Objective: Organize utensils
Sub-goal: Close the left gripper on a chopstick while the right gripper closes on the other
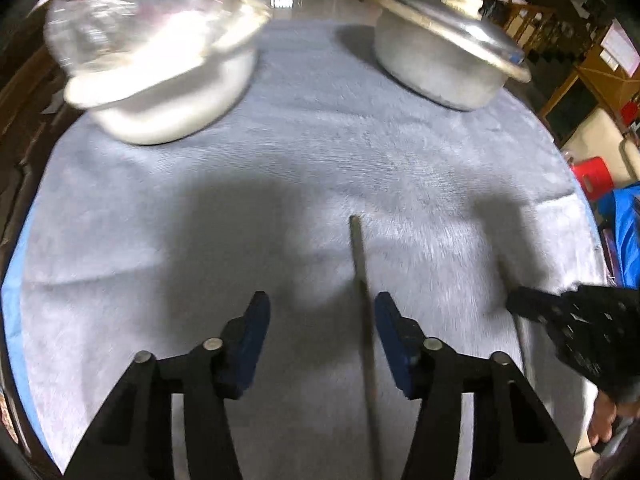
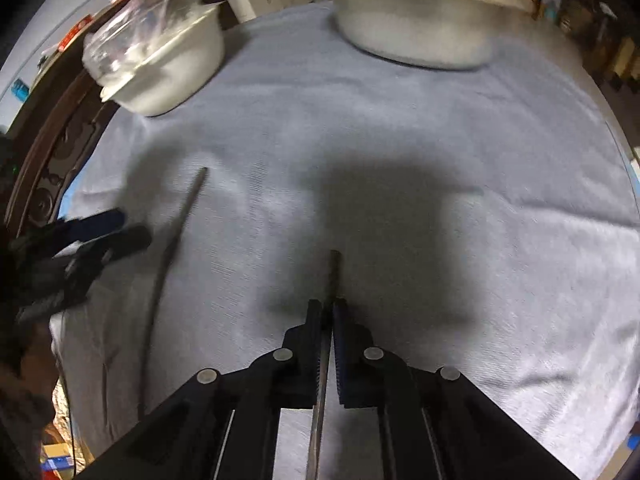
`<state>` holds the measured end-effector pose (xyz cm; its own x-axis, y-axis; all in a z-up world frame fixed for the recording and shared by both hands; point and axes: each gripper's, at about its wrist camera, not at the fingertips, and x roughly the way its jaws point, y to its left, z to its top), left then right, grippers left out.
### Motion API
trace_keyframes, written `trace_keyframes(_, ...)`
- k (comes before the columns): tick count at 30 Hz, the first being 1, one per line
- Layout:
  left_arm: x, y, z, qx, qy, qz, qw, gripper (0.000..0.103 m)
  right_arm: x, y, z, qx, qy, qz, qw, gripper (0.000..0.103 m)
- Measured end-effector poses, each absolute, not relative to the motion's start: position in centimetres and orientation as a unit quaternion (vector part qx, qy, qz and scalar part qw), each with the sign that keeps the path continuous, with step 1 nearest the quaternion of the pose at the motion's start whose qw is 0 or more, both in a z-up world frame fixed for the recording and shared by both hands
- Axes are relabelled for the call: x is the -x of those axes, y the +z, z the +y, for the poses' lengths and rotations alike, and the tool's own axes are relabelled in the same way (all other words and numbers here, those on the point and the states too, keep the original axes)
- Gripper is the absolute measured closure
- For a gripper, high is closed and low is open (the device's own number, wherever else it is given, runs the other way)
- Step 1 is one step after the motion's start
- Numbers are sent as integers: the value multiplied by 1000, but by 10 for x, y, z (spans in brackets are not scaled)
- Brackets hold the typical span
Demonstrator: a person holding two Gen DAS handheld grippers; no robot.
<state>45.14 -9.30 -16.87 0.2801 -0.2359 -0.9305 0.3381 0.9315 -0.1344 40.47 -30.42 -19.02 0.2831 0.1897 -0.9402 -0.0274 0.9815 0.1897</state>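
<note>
Between the blue pads of the left hand-held gripper [image 1: 322, 308]: one thin dark chopstick [image 1: 362, 300], lying on the grey cloth [image 1: 320, 152] that covers the counter, its tip toward 12 o'clock. Jaws apart, straddling the stick without pressing it; it lies close to the right pad.

Right hand-held gripper [image 2: 331, 312]: jaws together, clamped on a second chopstick [image 2: 333, 272], whose tip juts out toward 12 o'clock and whose shaft runs back between the fingers. From this wrist view the left hand-held gripper sits at 9 o'clock, just beside the loose stick.

Further out, left wrist view:
- White pot [image 1: 168, 92] at 11 o'clock, a clear glass lid [image 1: 136, 12] tilted on it; blurred.
- Metal pot [image 1: 436, 64] at 1 o'clock, lid [image 1: 444, 20] askew, pale knob on top.
- Blue edge of the cloth at 9 o'clock; cluttered room beyond.

Handling note, as judged: chopsticks are light, stiff, narrow and likely smooth, so prone to roll or swivel in a pinch. Take hold near mid-shaft, pads square across it; the plush cloth should let the fingertips sink slightly under the stick.
</note>
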Motion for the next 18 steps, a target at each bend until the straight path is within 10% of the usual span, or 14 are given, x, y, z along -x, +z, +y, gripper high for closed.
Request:
trace_keyframes(8,-462,-175,-127,-104,-166,572,796,60,-399,-190,-320,-84,68,618,779,95)
trace_keyframes(12,-453,-173,-134,-111,-182,564,798,95,-401,-188,-315,-73,66,617,781,95)
trace_keyframes(18,-432,-171,-122,-90,-190,565,798,98,-388,-184,-317,-91,76,596,794,97)
